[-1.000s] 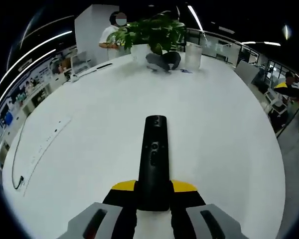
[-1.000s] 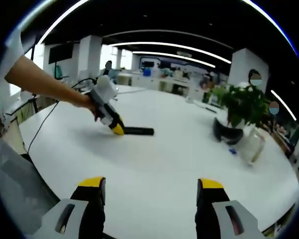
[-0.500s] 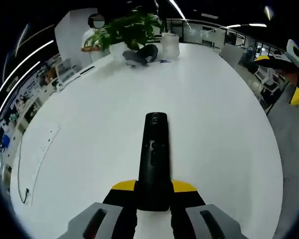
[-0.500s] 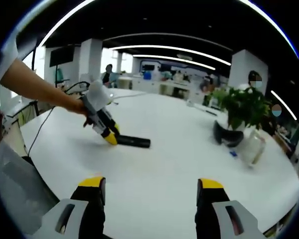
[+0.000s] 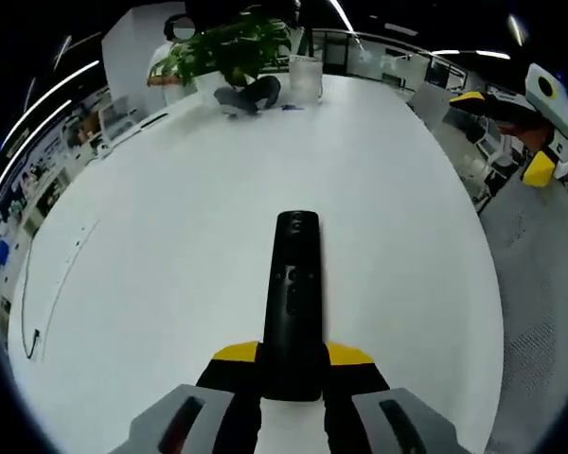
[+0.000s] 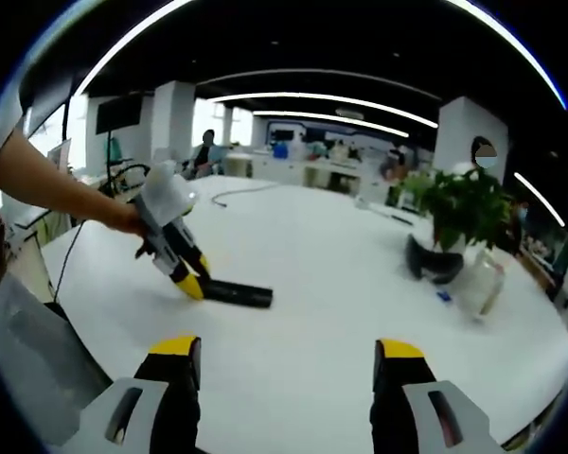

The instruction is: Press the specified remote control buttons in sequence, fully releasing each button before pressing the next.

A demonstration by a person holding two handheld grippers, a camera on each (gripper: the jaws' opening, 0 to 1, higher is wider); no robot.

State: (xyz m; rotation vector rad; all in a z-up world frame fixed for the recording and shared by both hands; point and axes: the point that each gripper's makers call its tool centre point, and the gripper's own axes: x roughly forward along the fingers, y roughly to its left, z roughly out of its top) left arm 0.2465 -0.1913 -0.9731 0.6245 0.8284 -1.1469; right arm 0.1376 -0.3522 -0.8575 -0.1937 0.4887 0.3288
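Jaws of the left gripper (image 5: 292,378) clamp the black remote control's (image 5: 292,303) near end, its long axis pointing away over the white table (image 5: 170,236). The right gripper (image 6: 282,378), jaws wide and empty, hangs well apart, right of the remote.

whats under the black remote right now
Bare white table lies under the black remote. The left gripper clamps its near end, so what is beneath that end stays hidden. In the right gripper view its far end seems to rest on the tabletop.
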